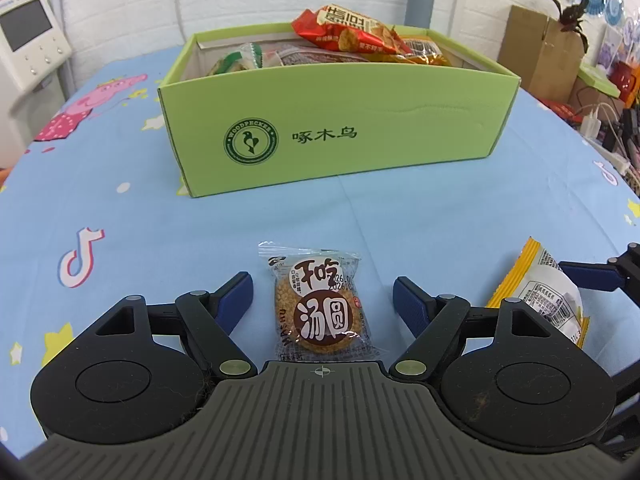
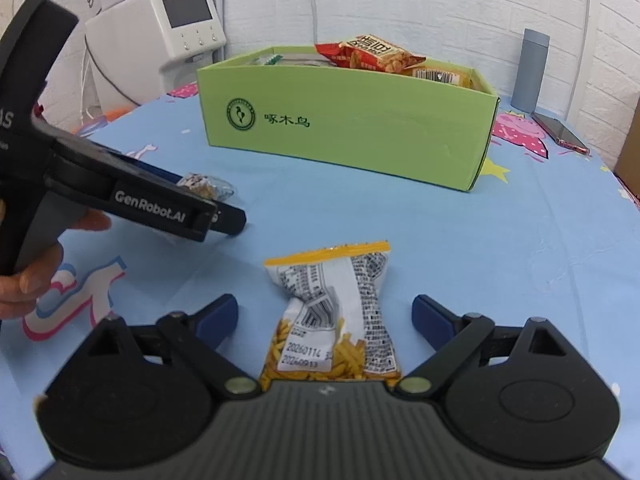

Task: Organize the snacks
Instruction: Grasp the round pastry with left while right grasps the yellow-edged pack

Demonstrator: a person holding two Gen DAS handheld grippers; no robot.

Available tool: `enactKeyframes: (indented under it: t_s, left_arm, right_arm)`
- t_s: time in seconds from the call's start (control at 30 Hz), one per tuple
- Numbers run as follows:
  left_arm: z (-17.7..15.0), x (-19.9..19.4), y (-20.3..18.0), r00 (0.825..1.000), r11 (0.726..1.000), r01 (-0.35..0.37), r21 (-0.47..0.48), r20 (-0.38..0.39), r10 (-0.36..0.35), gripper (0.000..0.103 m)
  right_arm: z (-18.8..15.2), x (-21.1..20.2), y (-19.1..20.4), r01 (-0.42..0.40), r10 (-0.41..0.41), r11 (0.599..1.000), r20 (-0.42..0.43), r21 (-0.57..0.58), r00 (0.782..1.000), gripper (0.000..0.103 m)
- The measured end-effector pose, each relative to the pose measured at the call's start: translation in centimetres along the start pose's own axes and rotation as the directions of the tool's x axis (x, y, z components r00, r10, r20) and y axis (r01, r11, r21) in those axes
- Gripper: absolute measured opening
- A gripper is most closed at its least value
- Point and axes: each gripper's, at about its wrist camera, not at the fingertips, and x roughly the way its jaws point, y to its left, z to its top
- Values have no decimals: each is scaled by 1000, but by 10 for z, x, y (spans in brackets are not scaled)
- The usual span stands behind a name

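Lying on the blue cartoon-print worktop, a clear-wrapped round sesame cake sits low in the centre of the left wrist view, between the spread fingers of the left gripper, which stand apart from the wrapper on both sides and grasp nothing. Only this view shows the cake's face: a brown disc with white characters and a white label with a printed date. At its right edge a yellow-edged packet and one blue finger of the right gripper show. The right wrist view shows that packet whole: white back covered in small print, yellow seal strip on top, yellow sticks visible through the clear lower part, pinched at the waist. It lies between the right gripper's released fingers, which are clear of it. At the left of that frame a hand holds the left gripper seen from the side, the cake partly hidden behind it. Both views show the green box in the upper centre, already holding snacks, a red bag on top. A phone at the right shows only in the right view.
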Motion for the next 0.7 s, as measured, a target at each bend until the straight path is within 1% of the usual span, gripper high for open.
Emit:
enactKeyframes:
  t_s: [0.03,0.1,0.17,0.23,0.27,0.3,0.33,0.37,0.4,0.43,0.47,0.53,0.57,0.63,0.67,0.7]
  left_arm:
    - [0,0,0,1000,1000,-1,1,1,1,67]
    - [-1,0,-2,1000,1000,-8,12,4,7,67]
    - [-2,1,-4,1000,999,-18,26,11,18,67]
    - [-3,1,-6,1000,999,-27,35,17,27,67]
    - [-3,1,-5,1000,999,-26,33,18,26,66]
    - [-3,1,-5,999,999,-27,34,22,27,62]
    - [-3,0,-4,999,999,-25,36,27,24,49]
    - [-2,-1,-4,999,999,-22,42,35,20,38]
    - [-1,-2,-3,999,999,-13,45,33,12,22]
    - [0,-2,-2,1000,999,-9,45,26,8,20]
    - [1,-2,-2,1000,999,-6,46,21,5,19]
    - [0,-6,1,1000,999,15,30,4,-16,18]
    - [-1,-10,4,999,999,43,10,-7,-43,18]
    - [-5,-19,12,991,991,128,-37,-26,-129,18]
    - [-6,-23,15,987,986,159,-54,-31,-161,18]
    - [-7,-26,16,984,983,175,-61,-34,-177,18]
  right_arm:
    - [-1,-7,2,-4,5,1000,32,-14,999,93]
    - [-1,-9,3,-4,5,1000,46,-13,999,93]
    - [-2,-8,2,-13,13,1000,49,-7,999,92]
    - [-4,1,-5,-6,6,1000,20,12,1000,91]
    - [-5,0,-5,-8,8,1000,25,3,1000,91]
    - [-6,-2,-6,-16,16,1000,26,7,1000,91]
    - [-7,-5,-6,-23,23,1000,30,4,999,84]
    - [-8,-8,-7,-37,37,999,35,6,999,73]
    - [-8,-11,-9,-44,44,999,37,14,998,68]
    - [-8,-13,-11,-48,47,999,36,24,998,60]
    - [-8,-14,-14,-59,57,998,35,38,998,56]
    - [-9,-18,-19,-92,89,992,39,81,995,53]
    - [-10,-21,-21,-105,101,990,43,98,994,53]
    - [-11,-24,-21,-114,108,987,54,113,993,53]
    - [-11,-33,-23,-133,121,980,85,146,989,53]
    - [-9,-36,-24,-147,133,977,99,157,986,53]
